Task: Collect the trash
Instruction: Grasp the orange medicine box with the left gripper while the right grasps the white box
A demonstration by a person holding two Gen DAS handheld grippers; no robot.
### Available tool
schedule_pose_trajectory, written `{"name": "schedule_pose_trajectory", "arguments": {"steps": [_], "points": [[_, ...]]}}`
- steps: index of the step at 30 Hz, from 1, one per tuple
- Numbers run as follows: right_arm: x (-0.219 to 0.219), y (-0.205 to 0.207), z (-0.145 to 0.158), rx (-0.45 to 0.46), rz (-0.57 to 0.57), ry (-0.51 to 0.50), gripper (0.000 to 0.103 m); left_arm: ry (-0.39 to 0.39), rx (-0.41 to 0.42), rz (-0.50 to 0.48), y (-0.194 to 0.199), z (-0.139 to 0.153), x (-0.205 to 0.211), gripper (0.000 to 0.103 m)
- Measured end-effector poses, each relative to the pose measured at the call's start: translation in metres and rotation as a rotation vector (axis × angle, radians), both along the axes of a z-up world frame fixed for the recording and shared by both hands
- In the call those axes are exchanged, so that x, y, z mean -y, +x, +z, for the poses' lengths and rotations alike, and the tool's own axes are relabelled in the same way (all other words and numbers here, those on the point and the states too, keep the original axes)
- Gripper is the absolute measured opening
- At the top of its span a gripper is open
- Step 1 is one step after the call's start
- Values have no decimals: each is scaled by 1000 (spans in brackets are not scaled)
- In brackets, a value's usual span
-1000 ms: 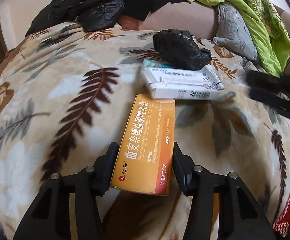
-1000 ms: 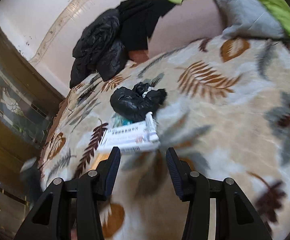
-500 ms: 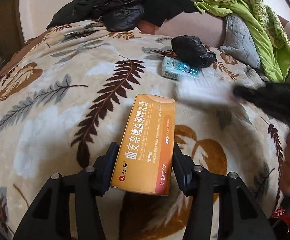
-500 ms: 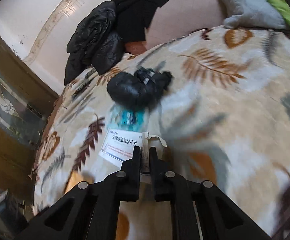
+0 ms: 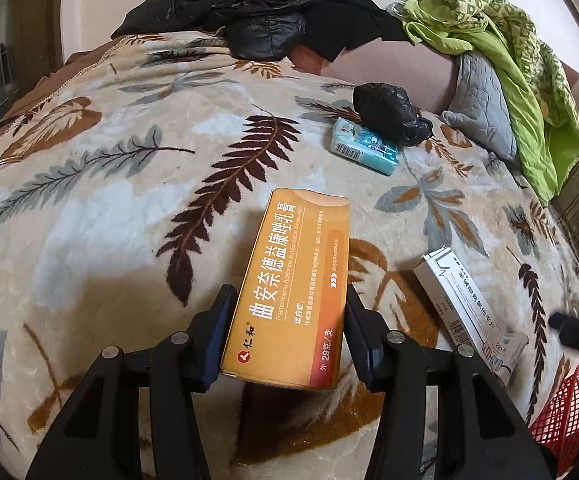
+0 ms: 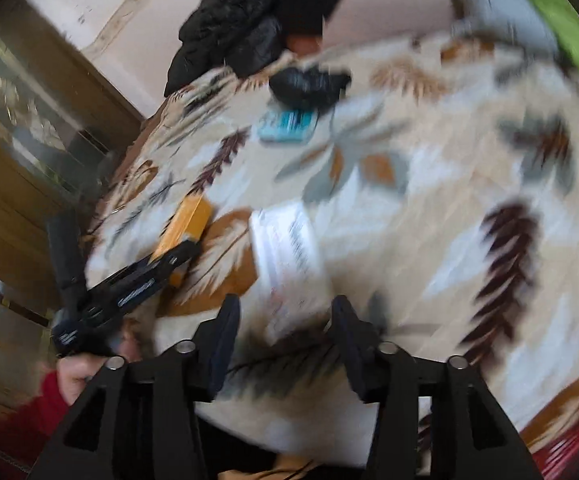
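My left gripper [image 5: 289, 308] is shut on a long orange medicine box [image 5: 293, 288], held over the leaf-patterned blanket [image 5: 101, 208]; the right wrist view shows the same orange box [image 6: 187, 220] at the left. A white medicine box [image 5: 469, 312] lies near the blanket's right edge. In the blurred right wrist view the white box [image 6: 289, 256] has its near end between the fingers of my right gripper [image 6: 285, 308], whose jaws are opening and do not press on it. A teal tissue packet [image 5: 363, 146] and a black plastic bag [image 5: 389, 114] lie farther back.
A red mesh basket [image 5: 561, 412] sits below the blanket's right edge. Black jackets [image 5: 249, 8], a grey cushion [image 5: 481, 104] and green cloth [image 5: 529, 80] pile up at the back. A hand with a red sleeve [image 6: 17, 420] holds the left gripper.
The right gripper shut on the white box, pulled it from beside the black bag toward the near right edge, and now stands open around it. The left gripper drew back with the orange box.
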State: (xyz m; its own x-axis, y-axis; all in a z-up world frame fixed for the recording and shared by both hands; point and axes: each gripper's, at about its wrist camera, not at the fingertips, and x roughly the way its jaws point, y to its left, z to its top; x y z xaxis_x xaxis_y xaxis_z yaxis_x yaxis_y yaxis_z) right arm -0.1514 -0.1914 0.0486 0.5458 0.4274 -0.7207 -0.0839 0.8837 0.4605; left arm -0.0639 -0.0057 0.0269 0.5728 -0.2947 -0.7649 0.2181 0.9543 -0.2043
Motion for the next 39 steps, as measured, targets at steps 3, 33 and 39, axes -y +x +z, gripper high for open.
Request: {"name": "schedule_pose_trajectory", "arguments": {"steps": [3,33,39], "points": [[-10,26,-8,8,32,-32,69,-3,0,1,0,0,0,51],[-23,-16,-22,121,-253,-40,55,96,154,-43,-42,18,24,51],[-25,-16,-21,134,-255,-45,55,133,183,-19,-45,19,26,51]]}}
